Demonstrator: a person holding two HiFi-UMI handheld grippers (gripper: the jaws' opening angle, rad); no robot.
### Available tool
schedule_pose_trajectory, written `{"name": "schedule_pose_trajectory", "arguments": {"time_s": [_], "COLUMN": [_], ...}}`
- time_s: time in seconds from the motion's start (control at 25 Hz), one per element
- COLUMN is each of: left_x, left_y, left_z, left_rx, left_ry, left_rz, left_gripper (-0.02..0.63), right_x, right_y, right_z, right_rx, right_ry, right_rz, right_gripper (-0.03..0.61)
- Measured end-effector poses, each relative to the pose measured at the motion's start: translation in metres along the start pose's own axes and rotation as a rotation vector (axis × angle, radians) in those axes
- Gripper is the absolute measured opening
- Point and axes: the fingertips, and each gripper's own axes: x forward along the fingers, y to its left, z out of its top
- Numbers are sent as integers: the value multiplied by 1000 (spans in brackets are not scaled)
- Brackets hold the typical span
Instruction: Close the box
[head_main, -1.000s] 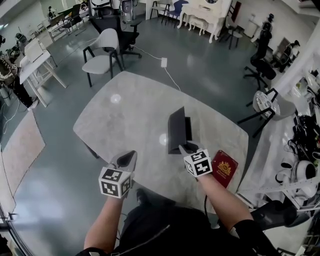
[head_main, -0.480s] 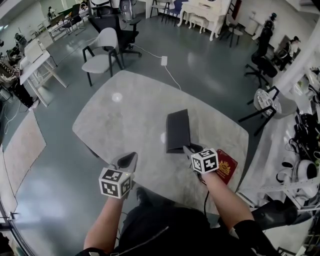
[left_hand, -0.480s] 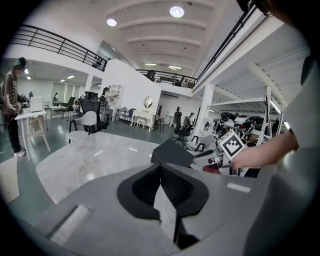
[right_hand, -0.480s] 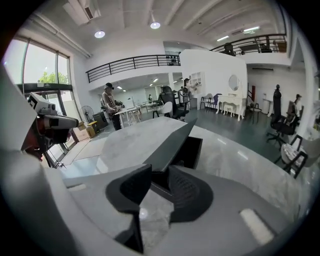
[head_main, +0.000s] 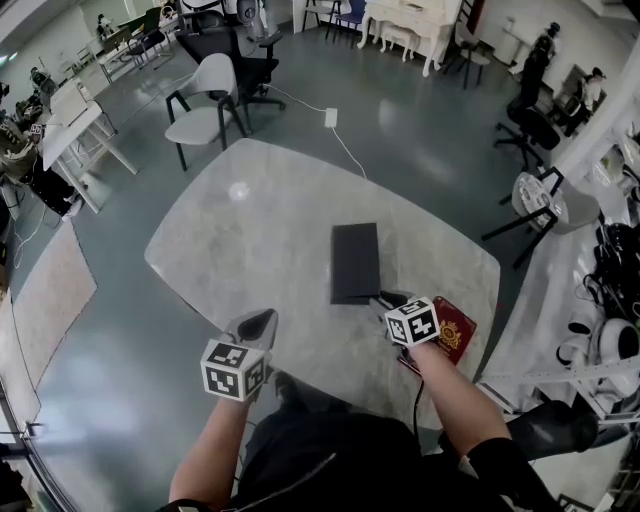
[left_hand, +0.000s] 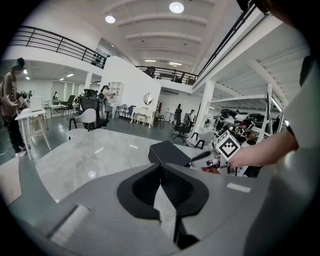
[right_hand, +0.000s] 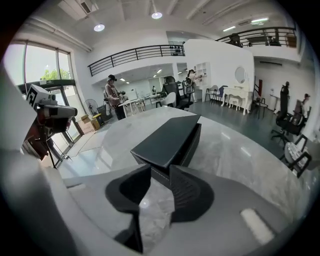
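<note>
Black box (head_main: 355, 262): lies flat on the pale marbled tabletop (head_main: 250, 230), in the near right part, with its long side running away from the person. Looks closed from the head view, lid down over the body. Seen from the right gripper view, shows the lid lowered onto the body as well; cannot tell from the dark slit along the right flank whether it is fully seated.

Right gripper (head_main: 388, 299): hovers at the near end of the box, tilted down and forward toward it. Jaws: stand apart and have just been opening. Frame the near corner of the box at their mouth, with no pad seen pressing on it and bare tabletop showing through the gap lower down.

Left gripper (head_main: 257, 322): hangs over the near edge of the tabletop, well apart from the box and to its left. Jaws: meet at the tips, pinching nothing. Looks out over open tabletop, with the box and the right gripper off to the right in its own view.

Red booklet (head_main: 455, 333) with a gold crest: lies on the tabletop just right of the right gripper, partly under the forearm, near the box but apart from it.

White chair (head_main: 205, 105): stands on the grey floor beyond the far left edge of the tabletop.
</note>
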Motion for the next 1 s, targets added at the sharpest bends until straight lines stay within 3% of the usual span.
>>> {"name": "schedule_pose_trajectory", "arguments": {"time_s": [0.32, 0.68, 1.0], "left_x": [5, 10, 3], "left_y": [-14, -41, -32], "left_z": [9, 23, 14], "left_rx": [39, 79, 45], "left_ry": [-1, -31, -27], "left_rz": [-9, -21, -11], "left_gripper": [11, 11, 11], "right_x": [-13, -49, -62], "right_y": [-5, -1, 34], "right_z": [-11, -4, -34], "right_rx": [-70, -54, 75], "right_ry": [29, -61, -101], "right_rz": [-27, -21, 2], "right_gripper": [123, 119, 83]}}
